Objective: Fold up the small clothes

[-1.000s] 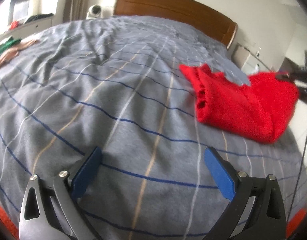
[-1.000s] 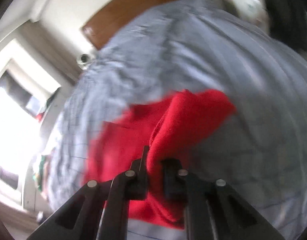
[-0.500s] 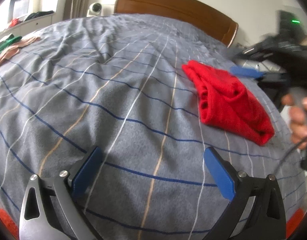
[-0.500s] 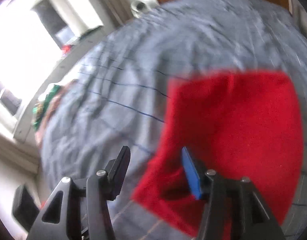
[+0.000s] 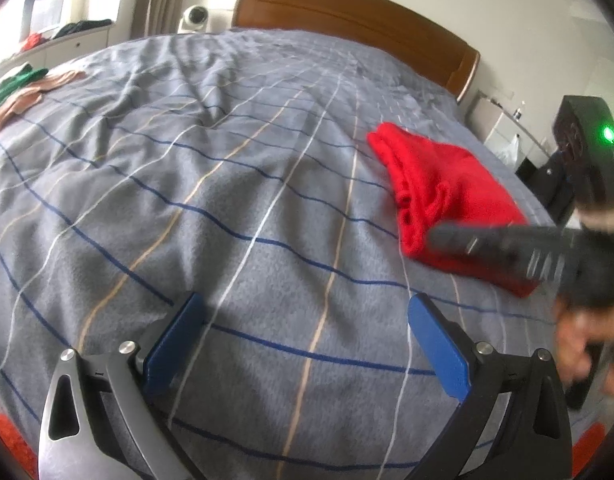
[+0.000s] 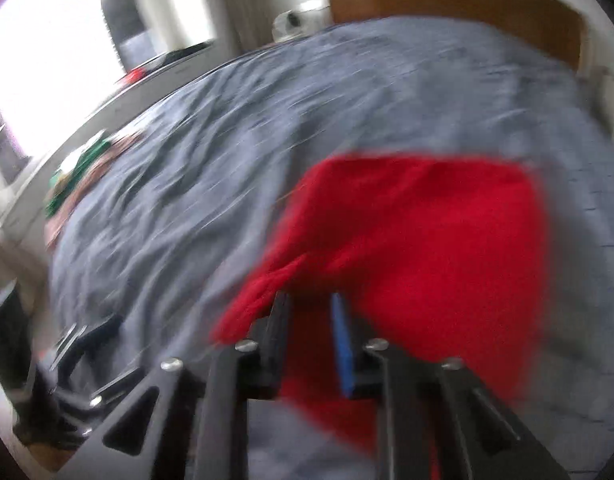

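A red knit garment (image 5: 447, 196) lies folded on the right side of the grey striped bedspread (image 5: 227, 200). My left gripper (image 5: 307, 340) is open and empty, low over the bedspread, left of and nearer than the garment. My right gripper (image 6: 309, 320) hangs over the near left edge of the red garment (image 6: 427, 248), its jaws narrowed to a small gap with nothing clearly between them. The right wrist view is blurred. The right gripper's body (image 5: 507, 244) also shows in the left wrist view, across the garment's near edge.
A wooden headboard (image 5: 347, 12) stands at the far end of the bed. Green and tan clothes (image 5: 15, 92) lie at the bed's far left edge. A white dresser (image 5: 67, 44) stands by the window. A bedside table (image 5: 503, 136) is at the right.
My right gripper let go of the red garment, which dropped into a folded pile, then swung to its near edge and narrowed its jaws. The left gripper barely moved.
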The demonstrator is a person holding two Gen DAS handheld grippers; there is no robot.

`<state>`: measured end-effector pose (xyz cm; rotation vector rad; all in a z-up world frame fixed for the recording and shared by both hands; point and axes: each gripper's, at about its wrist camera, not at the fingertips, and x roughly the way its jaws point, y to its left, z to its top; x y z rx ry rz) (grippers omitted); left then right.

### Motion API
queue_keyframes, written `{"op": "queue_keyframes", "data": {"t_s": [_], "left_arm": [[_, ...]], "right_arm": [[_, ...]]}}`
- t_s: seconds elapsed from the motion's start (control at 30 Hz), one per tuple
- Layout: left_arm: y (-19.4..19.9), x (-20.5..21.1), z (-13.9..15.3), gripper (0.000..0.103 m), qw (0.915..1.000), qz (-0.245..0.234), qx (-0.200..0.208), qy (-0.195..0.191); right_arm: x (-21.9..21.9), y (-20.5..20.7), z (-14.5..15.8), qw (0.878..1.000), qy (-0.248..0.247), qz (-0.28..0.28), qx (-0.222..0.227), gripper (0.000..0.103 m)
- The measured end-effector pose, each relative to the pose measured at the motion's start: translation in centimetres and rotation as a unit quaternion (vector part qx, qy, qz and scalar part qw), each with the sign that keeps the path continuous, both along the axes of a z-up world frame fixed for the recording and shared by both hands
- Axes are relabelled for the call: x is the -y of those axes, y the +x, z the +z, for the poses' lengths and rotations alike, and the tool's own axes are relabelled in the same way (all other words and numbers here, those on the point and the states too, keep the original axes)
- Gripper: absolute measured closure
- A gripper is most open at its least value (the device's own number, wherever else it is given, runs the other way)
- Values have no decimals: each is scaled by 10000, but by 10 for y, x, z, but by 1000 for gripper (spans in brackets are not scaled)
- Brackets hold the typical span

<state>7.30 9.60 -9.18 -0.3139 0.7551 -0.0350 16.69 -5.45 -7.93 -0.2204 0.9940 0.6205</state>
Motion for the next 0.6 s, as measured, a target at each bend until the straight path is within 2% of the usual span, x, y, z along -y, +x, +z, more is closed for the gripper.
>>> {"op": "queue_keyframes", "data": {"t_s": [0.07, 0.13, 0.2, 0.3, 0.4, 0.5, 0.6], "left_arm": [[-1, 2, 0, 1, 10000, -18, -1, 75], [-2, 2, 0, 1, 9999, -29, -4, 114], [-2, 2, 0, 1, 10000, -21, -8, 93], [-1, 2, 0, 1, 10000, 21, -24, 31], [-1, 5, -1, 1, 9999, 41, -43, 103], [-1, 8, -2, 1, 9997, 15, -43, 260], [-4, 12, -3, 1, 9990, -24, -37, 453]], "right_arm": [[-21, -22, -14, 9985, -310, 453, 59, 91], [-26, -36, -12, 9971, -415, 605, 185, 91], [-11, -45, 3, 9981, -169, 496, 322, 90], [38, -46, 37, 9977, 125, -155, 649, 89], [95, -44, 51, 9913, 145, -1026, 813, 89], [120, -37, 28, 9911, 103, -1289, 325, 89], [111, -45, -17, 9950, -229, -963, -138, 89]]}}
